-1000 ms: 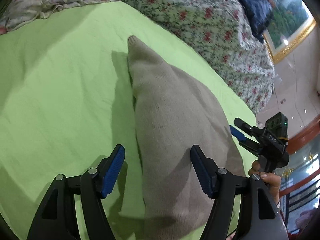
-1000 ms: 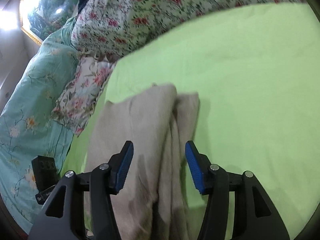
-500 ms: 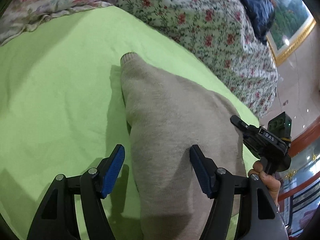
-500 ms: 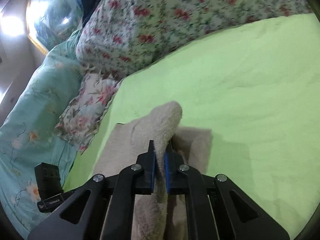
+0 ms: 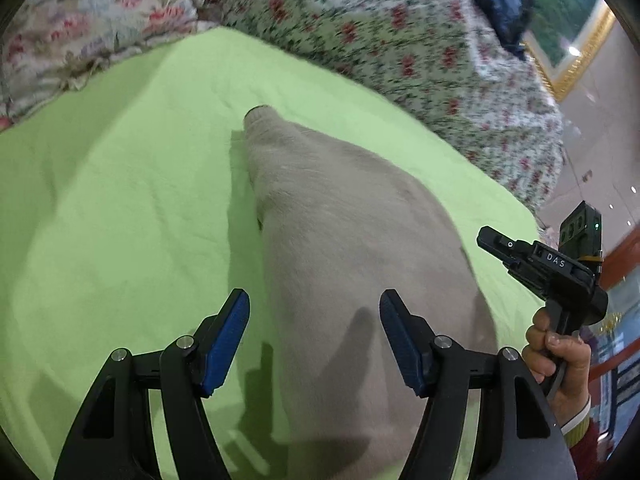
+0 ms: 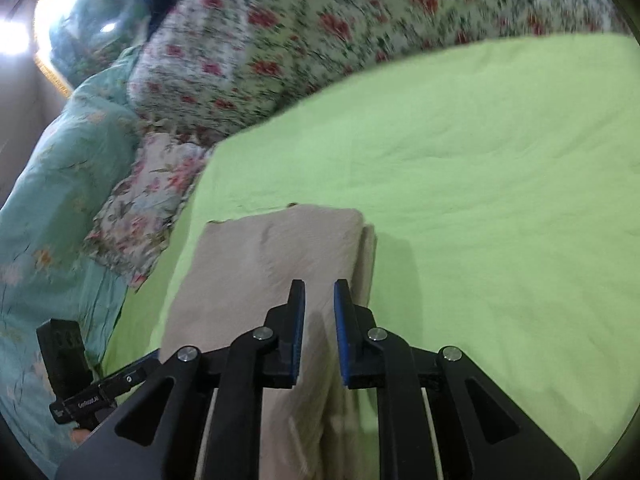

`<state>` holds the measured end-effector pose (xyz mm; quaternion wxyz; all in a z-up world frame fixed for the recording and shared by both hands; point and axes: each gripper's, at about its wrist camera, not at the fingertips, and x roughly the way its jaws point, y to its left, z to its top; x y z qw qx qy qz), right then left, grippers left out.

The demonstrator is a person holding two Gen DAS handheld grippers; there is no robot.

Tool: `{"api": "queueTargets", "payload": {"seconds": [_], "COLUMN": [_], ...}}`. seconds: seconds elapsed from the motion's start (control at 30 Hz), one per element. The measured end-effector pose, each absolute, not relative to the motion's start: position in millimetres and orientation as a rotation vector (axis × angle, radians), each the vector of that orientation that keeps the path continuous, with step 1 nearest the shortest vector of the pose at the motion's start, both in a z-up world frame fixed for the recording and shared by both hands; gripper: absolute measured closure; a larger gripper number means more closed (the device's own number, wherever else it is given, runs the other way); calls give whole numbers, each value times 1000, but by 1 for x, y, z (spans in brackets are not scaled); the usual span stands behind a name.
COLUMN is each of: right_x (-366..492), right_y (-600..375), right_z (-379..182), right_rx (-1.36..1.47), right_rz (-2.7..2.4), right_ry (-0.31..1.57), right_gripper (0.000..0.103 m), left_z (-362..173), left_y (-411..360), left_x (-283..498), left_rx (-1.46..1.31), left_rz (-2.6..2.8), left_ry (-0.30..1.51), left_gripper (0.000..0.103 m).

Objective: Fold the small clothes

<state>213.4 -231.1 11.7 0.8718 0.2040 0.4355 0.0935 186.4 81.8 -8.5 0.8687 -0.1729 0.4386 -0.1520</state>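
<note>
A beige knit garment (image 5: 352, 240) lies folded lengthwise on the green sheet (image 5: 120, 220). My left gripper (image 5: 314, 336) is open and empty, its jaws straddling the garment's near left edge just above it. The right gripper also shows at the right of the left wrist view (image 5: 492, 240). In the right wrist view the garment (image 6: 260, 264) lies flat with a narrow layer along its right side. My right gripper (image 6: 319, 320) has its jaws slightly apart above the garment's near part. No cloth sits between the pads.
Floral pillows and quilt (image 5: 400, 40) border the far side of the sheet. A teal floral blanket (image 6: 48, 200) lies to the left in the right wrist view. A gold-framed picture (image 5: 568, 20) hangs beyond. Bare green sheet (image 6: 500, 200) spreads to the right of the garment.
My right gripper, shut on a raised fold of the garment half a second ago, has let go and the cloth now lies flat. My left gripper stays open over the garment.
</note>
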Motion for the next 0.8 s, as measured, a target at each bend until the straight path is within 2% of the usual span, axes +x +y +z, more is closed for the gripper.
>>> {"api": "queueTargets", "payload": {"seconds": [0.13,0.4,0.63,0.7,0.73,0.8], "right_x": [174,122,121,120,120,121], "right_y": [-218,-177,-172,-182,-191,-202], "right_z": [27,19,-28,-43,-50,-55], "right_rx": [413,418,376,369,381,424], "right_rz": [233,307,205,164,154,151], "right_ry": [893,922,1038,1058,1045,1029], "right_gripper": [85,84,84,91,102,103], "left_z": [4,15,-26,-42,-48,-48], "left_y": [81,62,36,34,33,31], "left_x": [149,107,116,117,116,112], "left_rx": [-371,-380,-288,-257,-238,-215], "left_rz": [-396,-564,-590,-596,-579,-575], "left_ry": [854,763,905,948,950,937], "left_gripper": [36,36,35,36,41,41]}}
